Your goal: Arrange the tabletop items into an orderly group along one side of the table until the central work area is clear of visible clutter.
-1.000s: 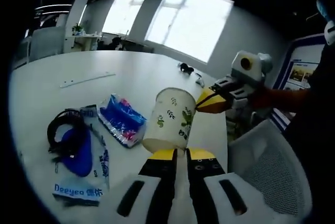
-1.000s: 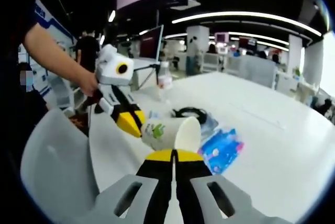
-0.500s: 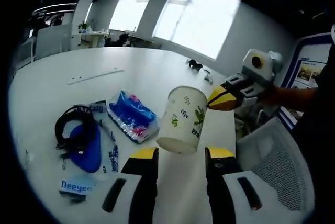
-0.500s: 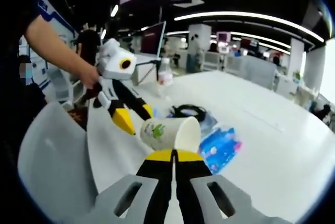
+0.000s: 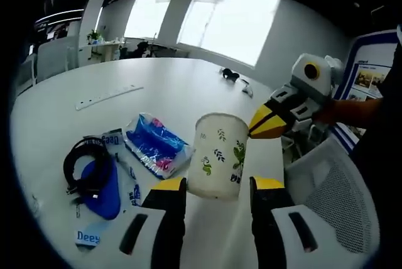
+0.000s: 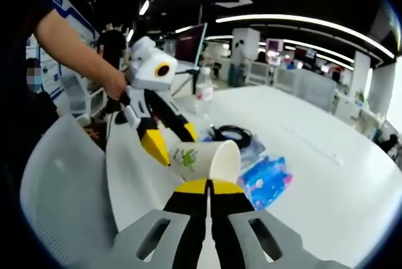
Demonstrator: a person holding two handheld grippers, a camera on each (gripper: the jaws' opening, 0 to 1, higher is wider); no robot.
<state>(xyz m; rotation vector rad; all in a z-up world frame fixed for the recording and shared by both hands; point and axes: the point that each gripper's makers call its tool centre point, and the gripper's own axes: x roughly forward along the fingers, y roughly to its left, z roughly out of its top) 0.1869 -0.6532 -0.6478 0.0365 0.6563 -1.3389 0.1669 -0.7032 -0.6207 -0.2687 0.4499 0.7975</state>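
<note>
My right gripper point(image 6: 208, 187) pinches the rim of the paper cup point(image 5: 218, 154), holding it above the white table point(image 5: 157, 87) near its edge; my left gripper point(image 5: 212, 188) is spread, its jaws either side of the base. The cup looks light and crushable, so I'd grip the stiffer rim gently.

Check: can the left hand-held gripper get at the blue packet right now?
Probably yes. The left hand-held gripper is open and holds nothing; the paper cup stays pinched by the right hand-held gripper, and the blue packet lies uncovered on the table.

Open table point(image 5: 157, 87) beyond blue packet point(image 5: 156, 146)
</note>
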